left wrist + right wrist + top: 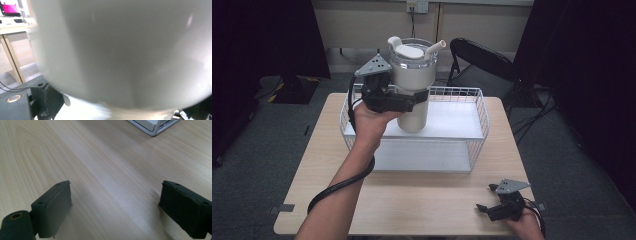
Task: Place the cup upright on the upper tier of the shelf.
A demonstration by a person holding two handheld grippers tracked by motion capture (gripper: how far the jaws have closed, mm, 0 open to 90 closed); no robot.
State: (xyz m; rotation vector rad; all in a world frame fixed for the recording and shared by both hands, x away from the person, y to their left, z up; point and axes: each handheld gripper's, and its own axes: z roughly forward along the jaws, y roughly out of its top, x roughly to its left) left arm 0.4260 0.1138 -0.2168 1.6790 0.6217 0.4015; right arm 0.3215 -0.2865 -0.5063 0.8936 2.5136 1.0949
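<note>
A white tumbler [411, 75] with a clear lid and a side spout stands upright over the left half of a white wire basket [479, 107]. My left gripper [414, 101] is shut on the tumbler's body from the left. In the left gripper view the tumbler's wall [125, 50] is pressed close, with a black finger [51, 100] at its lower left. Whether the tumbler's base touches the basket floor I cannot tell. My right gripper [483, 208] rests near the table's front right corner, open, with bare wood between its fingers [53, 207].
The basket sits at the back middle of the light wooden table [422, 195]; its corner [152, 125] shows in the right gripper view. A black folding chair [477, 60] stands behind the table. The left gripper's cable [337, 187] loops over the table's left front.
</note>
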